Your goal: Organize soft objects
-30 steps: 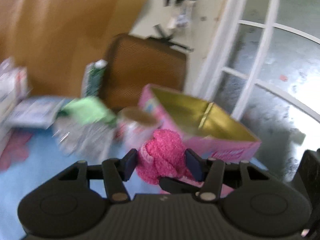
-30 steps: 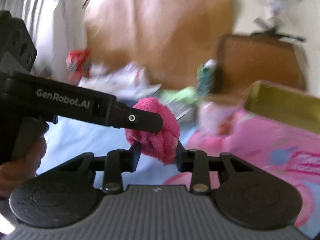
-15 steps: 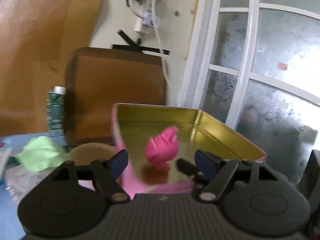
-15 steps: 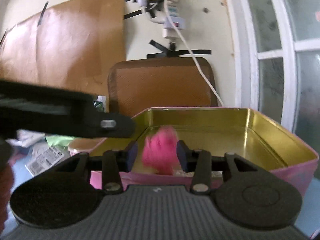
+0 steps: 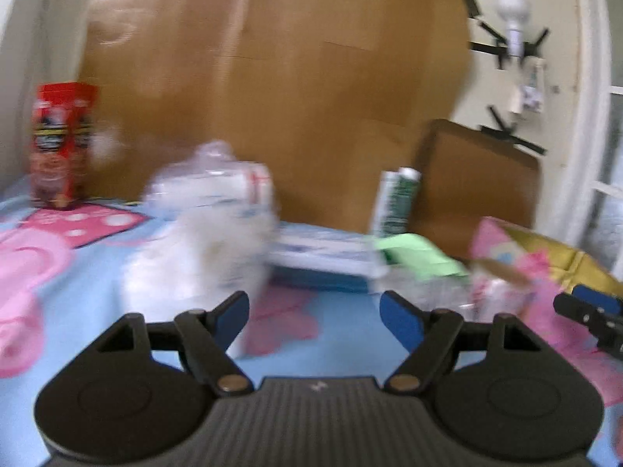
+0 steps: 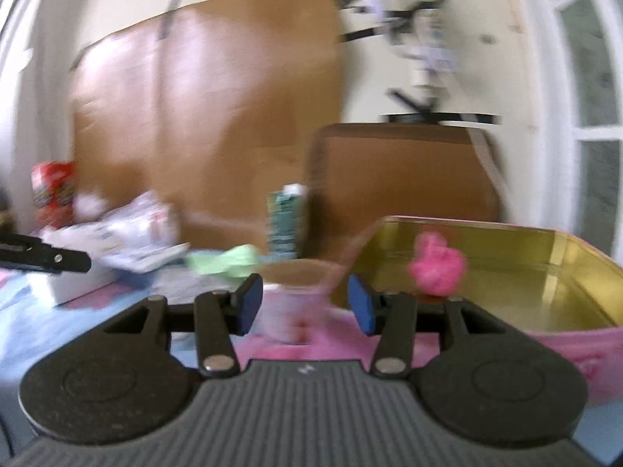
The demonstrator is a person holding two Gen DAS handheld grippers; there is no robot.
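A pink fuzzy cloth [image 6: 438, 264] lies inside the pink tin with a gold inside [image 6: 564, 268], to the right of my right gripper [image 6: 303, 303], which is open and empty. My left gripper [image 5: 313, 315] is open and empty above the blue and pink bedsheet, facing a blurred clear plastic bag of white stuff [image 5: 206, 233]. A green cloth [image 5: 418, 255] lies on the clutter behind; it also shows in the right wrist view [image 6: 226, 258]. The tin's corner [image 5: 545, 257] shows at the far right of the left wrist view.
A red box [image 5: 58, 148] stands at the back left. A green-and-white carton [image 5: 395, 202] stands by a brown board [image 5: 479, 186]. A pink-white cup [image 6: 288, 303] sits just ahead of my right gripper. The other gripper's finger [image 6: 46, 258] shows at the left.
The pink cloth left both grippers and now lies in the tin. Both grippers opened. My left gripper swung left, away from the tin, toward the plastic bag.
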